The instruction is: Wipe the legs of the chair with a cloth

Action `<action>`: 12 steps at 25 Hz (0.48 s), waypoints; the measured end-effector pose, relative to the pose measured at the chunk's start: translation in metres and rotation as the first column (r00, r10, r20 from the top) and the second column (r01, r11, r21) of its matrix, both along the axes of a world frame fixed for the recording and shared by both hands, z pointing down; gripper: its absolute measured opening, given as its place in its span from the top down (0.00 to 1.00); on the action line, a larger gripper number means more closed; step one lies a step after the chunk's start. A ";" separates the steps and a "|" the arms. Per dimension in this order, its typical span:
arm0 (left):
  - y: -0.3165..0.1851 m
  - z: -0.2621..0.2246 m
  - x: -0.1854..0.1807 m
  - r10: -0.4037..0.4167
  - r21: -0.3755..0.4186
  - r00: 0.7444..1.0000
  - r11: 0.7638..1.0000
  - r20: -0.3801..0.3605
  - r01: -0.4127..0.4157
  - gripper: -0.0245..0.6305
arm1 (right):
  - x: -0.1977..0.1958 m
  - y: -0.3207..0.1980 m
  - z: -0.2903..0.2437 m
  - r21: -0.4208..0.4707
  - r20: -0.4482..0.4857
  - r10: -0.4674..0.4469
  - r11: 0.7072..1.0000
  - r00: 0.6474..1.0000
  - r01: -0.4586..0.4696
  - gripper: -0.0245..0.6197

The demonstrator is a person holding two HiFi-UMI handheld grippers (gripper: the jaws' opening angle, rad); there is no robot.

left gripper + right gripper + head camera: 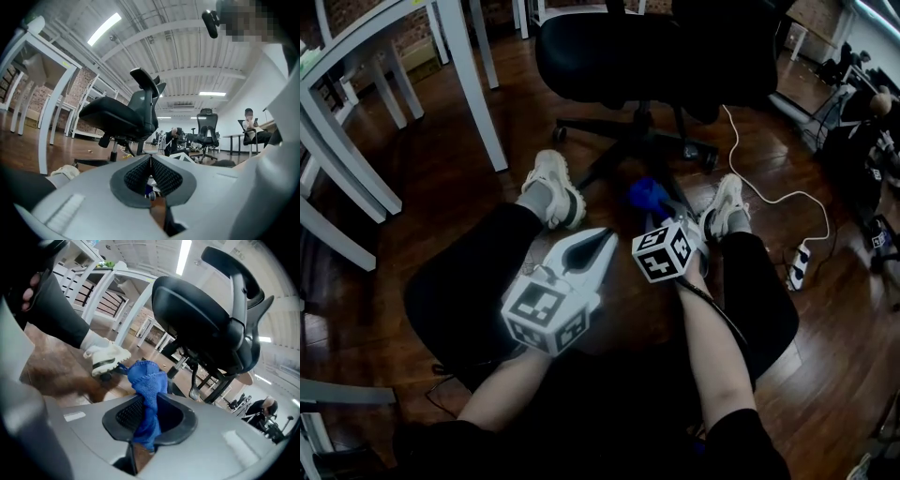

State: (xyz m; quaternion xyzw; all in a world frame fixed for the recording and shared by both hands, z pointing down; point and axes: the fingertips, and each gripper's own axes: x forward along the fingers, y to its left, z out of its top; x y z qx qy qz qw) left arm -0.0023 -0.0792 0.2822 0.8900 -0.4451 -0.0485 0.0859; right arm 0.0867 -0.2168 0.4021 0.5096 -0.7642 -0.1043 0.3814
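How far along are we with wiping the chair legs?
Done: the cloth is picked up, clamped in the right gripper. In hand: the cloth is held in front of the chair legs and appears to touch none; the left gripper is shut, empty. Left: the wiping itself; no leg shows as wiped.

Dark polished wooden floor (441, 178), white-framed tables (475, 84) at left, brick wall (37, 98), ceiling strip lights (104, 29), white power strip (800, 265)

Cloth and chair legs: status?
Left hand-held gripper shut, empty. Right hand-held gripper shut on blue cloth, short of the chair legs. Person's shoes flank the base; white cable to its right.
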 end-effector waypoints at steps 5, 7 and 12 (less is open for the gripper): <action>-0.007 0.021 -0.034 -0.073 -0.062 0.996 0.996 -0.041 0.071 0.96 | -0.054 -0.003 -0.005 0.001 0.080 -0.046 0.999 0.996 0.046 0.84; -0.010 0.025 -0.042 -0.090 -0.086 0.994 0.993 -0.057 0.085 0.96 | -0.067 -0.002 -0.008 0.004 0.099 -0.067 0.998 0.993 0.067 0.84; -0.017 0.021 -0.054 -0.137 -0.100 0.988 0.986 -0.071 0.130 0.96 | -0.078 0.004 -0.006 0.000 0.118 -0.087 0.996 0.989 0.088 0.84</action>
